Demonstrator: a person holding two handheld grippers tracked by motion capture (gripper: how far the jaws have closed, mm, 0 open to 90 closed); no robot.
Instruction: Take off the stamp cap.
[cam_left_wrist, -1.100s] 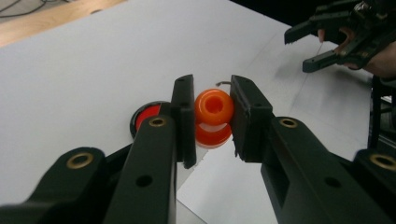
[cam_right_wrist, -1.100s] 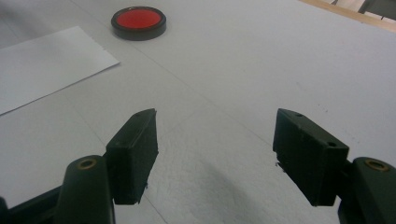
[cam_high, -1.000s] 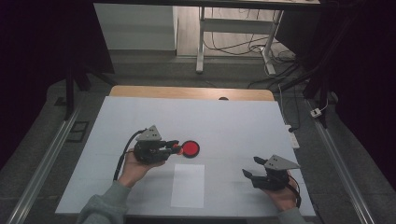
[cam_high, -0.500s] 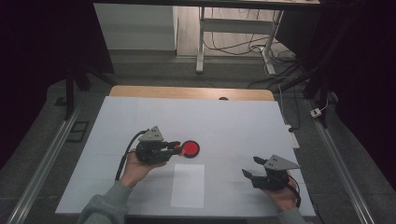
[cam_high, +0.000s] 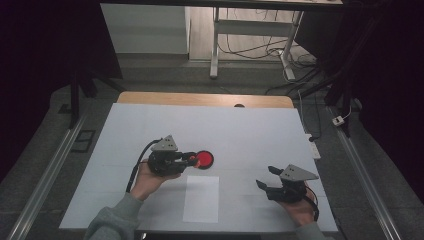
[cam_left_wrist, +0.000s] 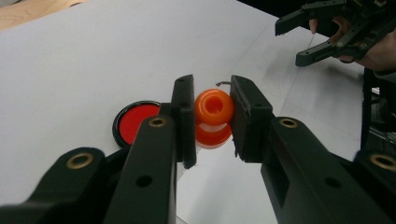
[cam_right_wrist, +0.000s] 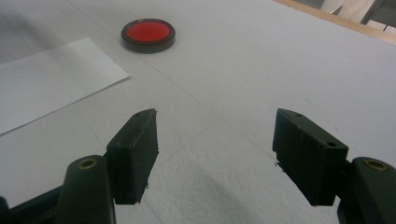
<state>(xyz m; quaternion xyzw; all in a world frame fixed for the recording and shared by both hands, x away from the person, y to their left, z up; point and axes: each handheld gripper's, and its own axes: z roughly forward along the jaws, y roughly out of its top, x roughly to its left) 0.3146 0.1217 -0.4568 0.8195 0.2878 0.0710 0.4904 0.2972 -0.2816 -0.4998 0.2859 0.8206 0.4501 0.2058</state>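
My left gripper (cam_left_wrist: 212, 119) is shut on a small orange spool-shaped piece (cam_left_wrist: 214, 117), held just above the table; from above this gripper (cam_high: 189, 158) lies left of centre, pointing right. A round black-rimmed red disc (cam_high: 204, 159) (cam_left_wrist: 136, 122) (cam_right_wrist: 148, 34) lies flat on the table at the orange piece's far side. My right gripper (cam_high: 266, 179) (cam_right_wrist: 215, 156) rests low at the front right, jaws wide apart with nothing between them. It also appears in the left gripper view (cam_left_wrist: 299, 37) at the top right.
A white paper sheet (cam_high: 201, 198) (cam_right_wrist: 42, 77) lies near the table's front edge, between the two hands. The pale table cover (cam_high: 250, 135) stretches back to a wooden edge (cam_high: 200, 99). Metal rails run down both sides; desk legs and cables stand beyond.
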